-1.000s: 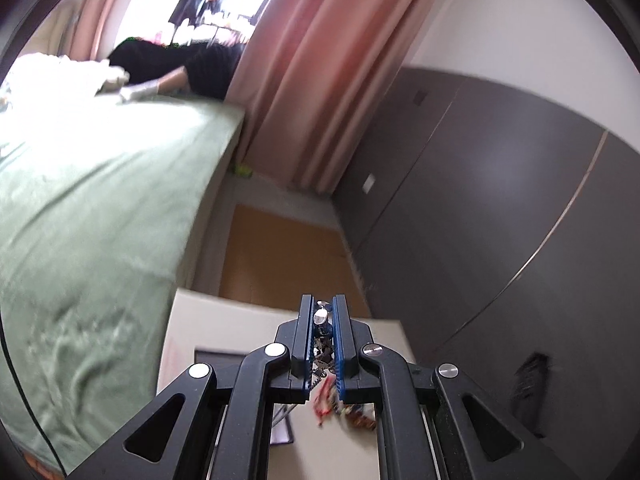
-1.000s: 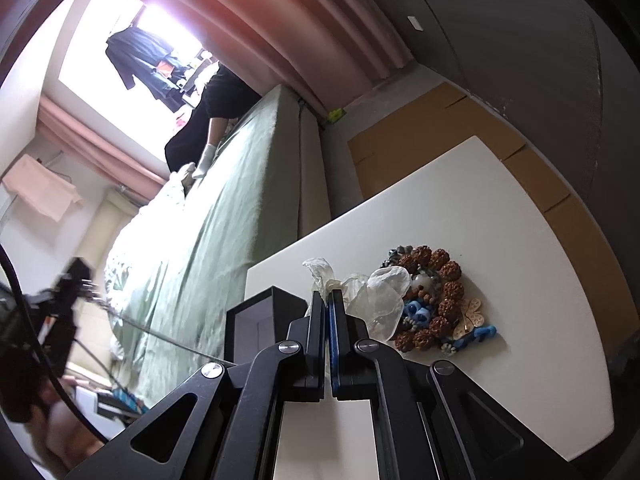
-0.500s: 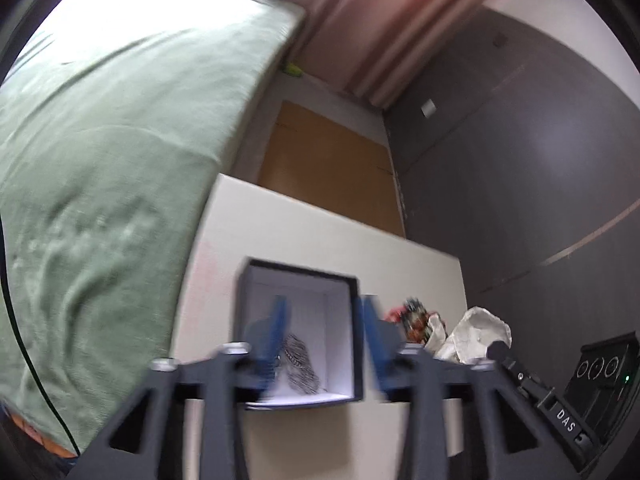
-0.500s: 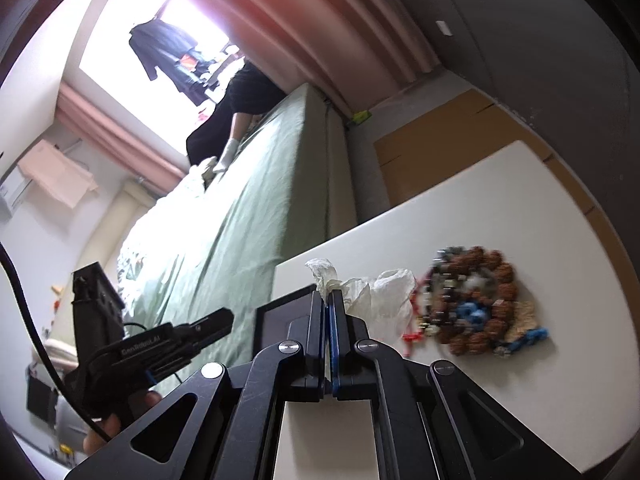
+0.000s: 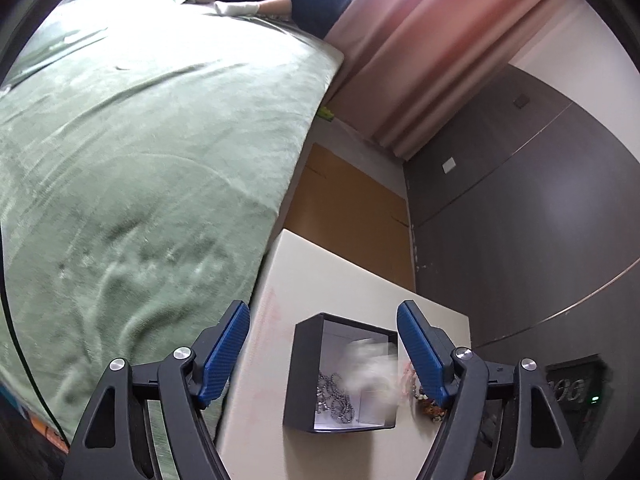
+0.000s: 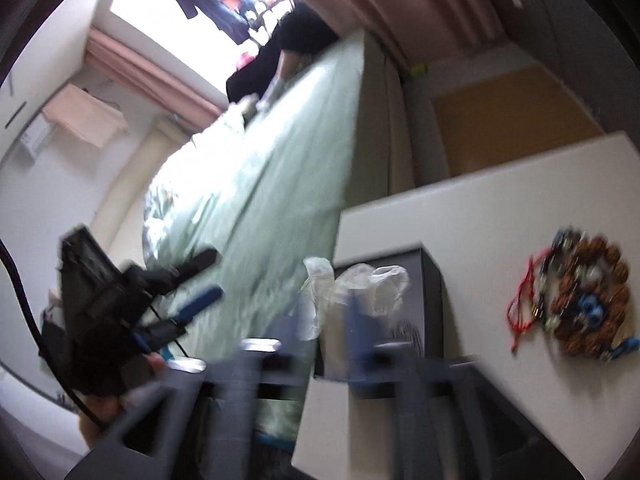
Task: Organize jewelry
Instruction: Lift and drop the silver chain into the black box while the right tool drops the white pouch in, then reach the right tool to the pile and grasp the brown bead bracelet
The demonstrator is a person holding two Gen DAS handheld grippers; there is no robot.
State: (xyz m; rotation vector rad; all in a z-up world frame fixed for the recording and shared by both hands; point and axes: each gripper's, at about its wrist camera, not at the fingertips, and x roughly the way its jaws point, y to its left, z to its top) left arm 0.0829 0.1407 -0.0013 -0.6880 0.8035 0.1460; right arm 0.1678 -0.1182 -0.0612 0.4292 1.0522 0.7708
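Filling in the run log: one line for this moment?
left gripper: open, empty | right gripper: jaws just opening, plastic bag between | black box: holds chain

The left gripper point(image 5: 322, 344) points steeply downward, its blue pads point(image 5: 224, 350) spread wide, having just opened. The right gripper point(image 6: 326, 332), motion-blurred, has also just parted, nothing pinched between.

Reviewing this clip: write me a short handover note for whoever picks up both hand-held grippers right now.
Left hand-held gripper: open, empty, jaws just opened, above the black box.
Right hand-held gripper: blurred, jaws just opened; clear plastic bag sits loose at the box.
Done: silver bead chain lies in the box.
Left: beaded bracelets pile with red cord is on the white table.
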